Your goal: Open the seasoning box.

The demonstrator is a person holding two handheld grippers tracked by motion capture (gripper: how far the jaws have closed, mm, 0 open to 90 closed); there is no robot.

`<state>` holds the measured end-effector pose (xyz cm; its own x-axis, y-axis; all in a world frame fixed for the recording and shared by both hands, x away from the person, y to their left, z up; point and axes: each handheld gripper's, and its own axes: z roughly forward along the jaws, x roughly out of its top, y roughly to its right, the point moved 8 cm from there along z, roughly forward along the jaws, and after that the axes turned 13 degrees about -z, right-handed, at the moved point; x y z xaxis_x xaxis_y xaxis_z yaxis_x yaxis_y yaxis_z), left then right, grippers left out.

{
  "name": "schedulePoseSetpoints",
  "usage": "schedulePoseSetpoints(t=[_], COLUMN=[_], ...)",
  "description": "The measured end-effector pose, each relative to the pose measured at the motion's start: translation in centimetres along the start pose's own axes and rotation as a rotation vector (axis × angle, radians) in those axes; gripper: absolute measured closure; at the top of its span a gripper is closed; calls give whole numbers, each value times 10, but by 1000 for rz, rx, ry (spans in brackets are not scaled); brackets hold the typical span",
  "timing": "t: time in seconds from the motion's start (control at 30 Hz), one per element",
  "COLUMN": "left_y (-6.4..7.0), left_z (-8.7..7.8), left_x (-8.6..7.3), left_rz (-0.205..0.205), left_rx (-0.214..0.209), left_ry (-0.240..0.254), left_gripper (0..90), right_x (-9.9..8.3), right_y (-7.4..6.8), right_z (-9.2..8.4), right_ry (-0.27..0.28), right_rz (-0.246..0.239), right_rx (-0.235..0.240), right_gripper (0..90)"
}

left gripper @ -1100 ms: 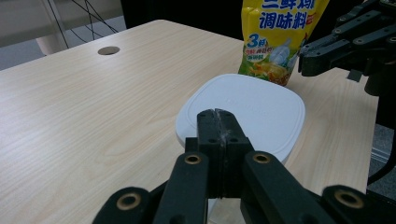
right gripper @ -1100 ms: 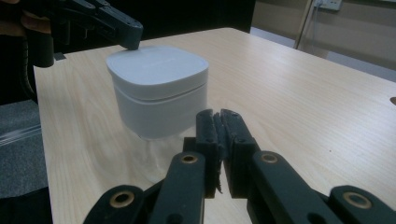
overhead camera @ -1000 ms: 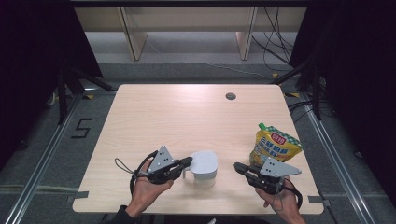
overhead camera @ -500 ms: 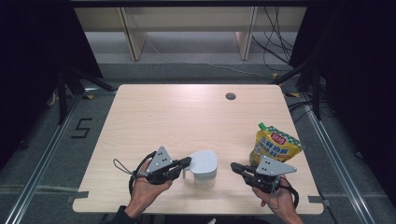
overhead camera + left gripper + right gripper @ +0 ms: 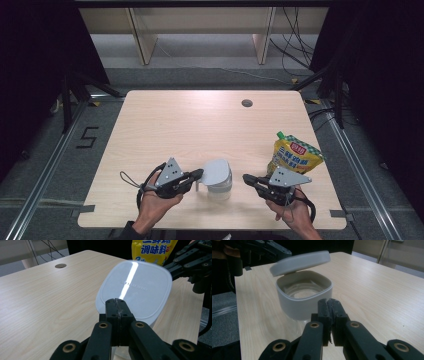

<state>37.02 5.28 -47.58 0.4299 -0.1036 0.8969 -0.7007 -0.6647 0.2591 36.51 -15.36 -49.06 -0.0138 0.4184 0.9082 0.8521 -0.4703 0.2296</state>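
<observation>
A white tub (image 5: 220,186) stands near the table's front edge, between my two grippers. Its lid (image 5: 216,171) sits tilted on it, low on the left side and raised on the right. My left gripper (image 5: 200,174) is shut, its tips resting on the lid's (image 5: 135,287) low edge, and nothing shows between the jaws (image 5: 115,301). My right gripper (image 5: 246,178) is shut and empty, pointing at the tub (image 5: 304,297) from a short way to its right. The tub's inside looks empty under the lifted lid (image 5: 299,262). A yellow seasoning pouch (image 5: 294,154) lies behind the right gripper.
The wooden table (image 5: 190,130) has a cable hole (image 5: 246,103) at the back right. Beyond the table's far edge stands a shelf unit with cables (image 5: 295,45) on the floor. Metal rails run along both sides.
My right gripper has shifted slightly left towards the tub. The left gripper, the tub and its tilted lid have stayed as they were.
</observation>
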Motion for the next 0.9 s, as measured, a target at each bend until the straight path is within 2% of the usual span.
schedulePoseSetpoints(t=[0.03, 0.07, 0.1, 0.13, 0.17, 0.2, 0.33, 0.37, 0.4, 0.47, 0.5, 0.53, 0.6, 0.7, 0.73, 0.8, 0.83, 0.87, 0.9], left_y=[0, 0, 0, 0, 0, 0, 0, 0, 0, 0, 0, 0, 0, -1, -2, -2, -3, -6, -7], left_z=[0, 0, 0, 0, 0, 0, 0, 0, 0, 0, 0, 0, 0, 0, -1, -2, -4, -7, -10], left_x=[0, 0, 0, 0, 0, 0, 0, 0, 0, 0, 0, 0, 0, 0, 0, 2, 4, 7, 10], left_rz=[1, 1, 1, 1, 2, 2, 2, 2, 3, 3, 3, 5, 5, 18, 19, 11, 15, 14, 9], left_rx=[-1, -2, -2, -2, -2, -2, -3, -3, -4, -4, -5, -6, -6, -6, -5, -6, -3, 2, -2], left_ry=[5, 4, 5, 5, 5, 4, 3, 2, 0, 1, 0, -2, -2, -1, -3, 1, 5, 17, 25], left_gripper=[890, 889, 889, 889, 889, 889, 889, 889, 889, 889, 889, 889, 888, 885, 879, 839, 823, 811, 795], right_x=[1, 2, 4, 5, 7, 8, 14, 16, 16, 20, 21, 22, 25, 30, 31, 32, 33, 34, 34], right_y=[0, -1, 0, -1, -1, -2, -5, -7, -8, -11, -10, -12, -14, -18, -17, -19, -20, -20, -20], right_z=[1, 1, 1, 2, 4, 4, 9, 12, 12, 16, 17, 18, 20, 22, 23, 23, 24, 24, 23], right_ry=[6, 1, 7, 11, 21, 17, 22, 29, 14, 30, 27, 27, 31, 38, 46, 29, 39, 37, 32], right_rz=[-5, 18, -3, -1, 3, -9, -20, -12, -13, -15, -48, -30, -32, -31, -48, -39, -29, -44, -28], right_rx=[10, -5, 5, 16, 0, 15, 23, 37, 31, 45, 47, 55, 53, 75, 52, 71, 60, 75, 61], right_gripper=[883, 883, 883, 883, 883, 883, 883, 883, 883, 887, 888, 888, 889, 892, 894, 897, 897, 897, 897])
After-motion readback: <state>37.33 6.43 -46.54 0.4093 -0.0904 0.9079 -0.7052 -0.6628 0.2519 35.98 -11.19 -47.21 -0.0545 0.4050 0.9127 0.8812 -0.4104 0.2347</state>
